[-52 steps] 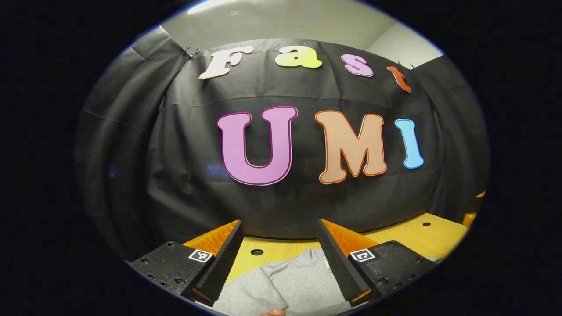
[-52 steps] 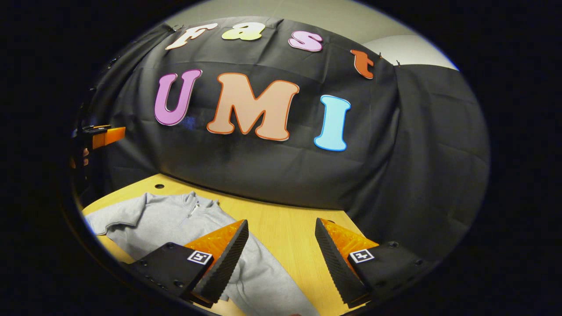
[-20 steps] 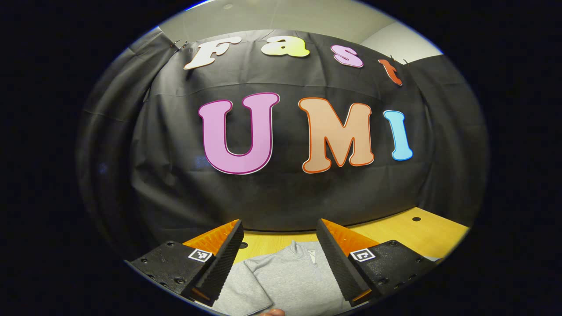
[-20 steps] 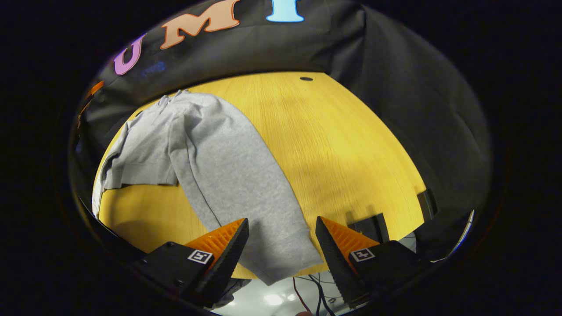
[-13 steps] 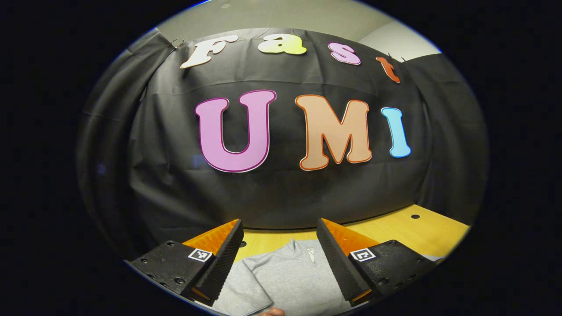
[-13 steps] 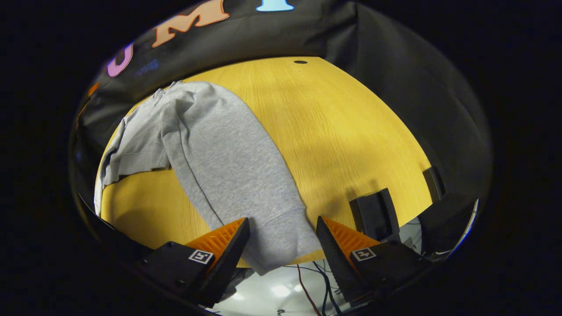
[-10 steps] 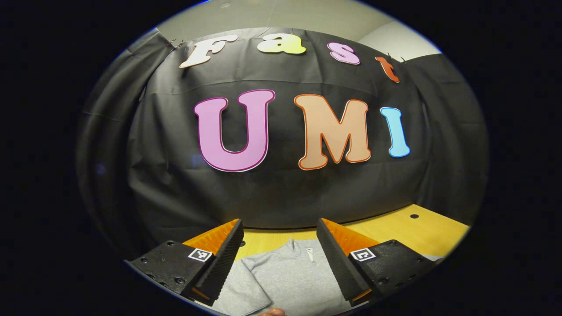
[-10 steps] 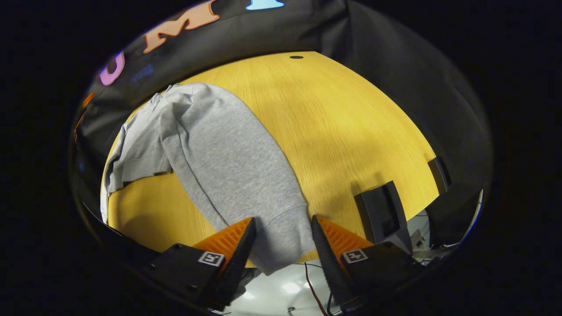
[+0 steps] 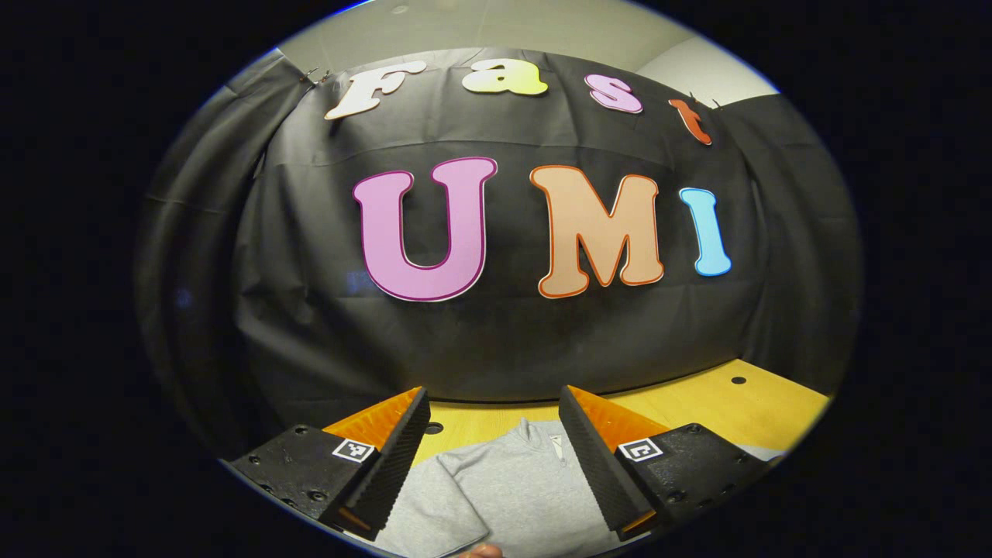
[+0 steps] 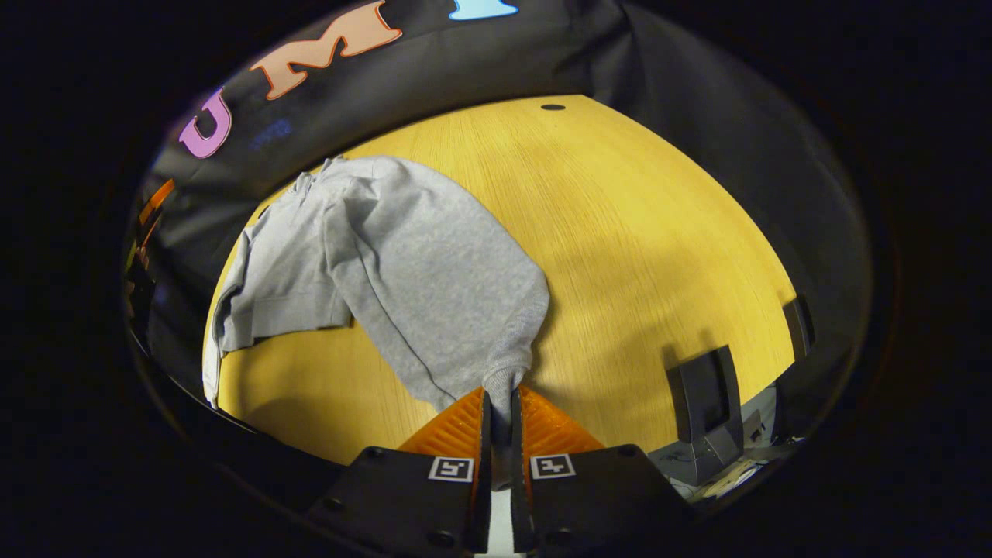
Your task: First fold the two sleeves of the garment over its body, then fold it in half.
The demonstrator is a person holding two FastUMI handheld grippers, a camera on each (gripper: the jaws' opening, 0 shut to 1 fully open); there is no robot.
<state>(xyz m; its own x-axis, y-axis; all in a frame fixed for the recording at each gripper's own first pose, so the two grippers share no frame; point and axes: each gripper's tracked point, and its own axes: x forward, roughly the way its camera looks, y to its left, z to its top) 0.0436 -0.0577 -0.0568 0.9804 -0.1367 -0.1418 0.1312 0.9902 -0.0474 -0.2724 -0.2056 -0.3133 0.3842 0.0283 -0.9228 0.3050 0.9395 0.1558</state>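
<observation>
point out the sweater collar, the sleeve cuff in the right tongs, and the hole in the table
sweater collar (image 9: 535, 430), left gripper view, on the short zip neck between the open fingers
sleeve cuff (image 10: 502, 385), right gripper view, on the bunched end pinched by the right tongs
table hole (image 10: 553, 107), right gripper view, on the dark hole near the far edge

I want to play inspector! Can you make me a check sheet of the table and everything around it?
Surface: yellow wooden table, with small round holes.
Job's things: grey garment lying on it; one sleeve pinched at its cuff.
Clutter: two black blocks at the table's edge.
Grippers: right gripper shut on the cuff; left gripper open above the garment's collar.
Cables: nothing seen.
Surroundings: black cloth wall.
</observation>
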